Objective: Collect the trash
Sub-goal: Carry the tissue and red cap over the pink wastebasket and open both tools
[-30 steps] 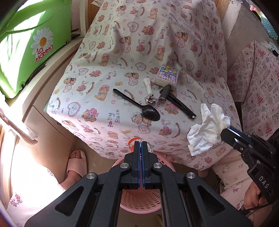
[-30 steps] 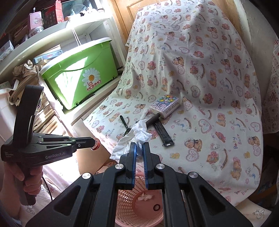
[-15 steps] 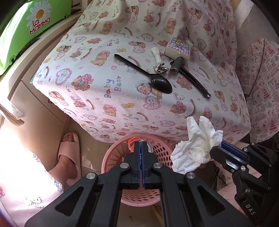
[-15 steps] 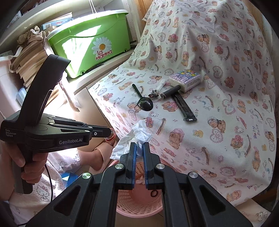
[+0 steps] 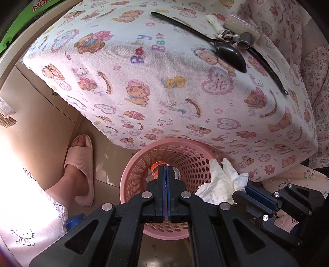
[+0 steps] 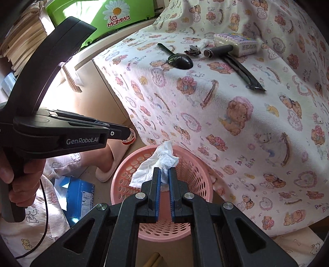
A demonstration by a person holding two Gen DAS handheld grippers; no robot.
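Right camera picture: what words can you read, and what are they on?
"La MaMMa": green box.
"GenRobot.AI": left tool.
"Baby Bear": bear-print cloth.
Print on the blue box and the tissue pack: too small to read.

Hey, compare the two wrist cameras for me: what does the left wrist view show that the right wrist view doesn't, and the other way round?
Only the left wrist view: the right tool from the side, and the small clear orange-trimmed piece pinched at the left tool tips.

Only the right wrist view: the green La Mamma box, the blue carton on the floor, and the hand holding the left tool.

Both: the white tissue clamped in the right tool above the pink basket, the black spoon, and a foot in a pink slipper.
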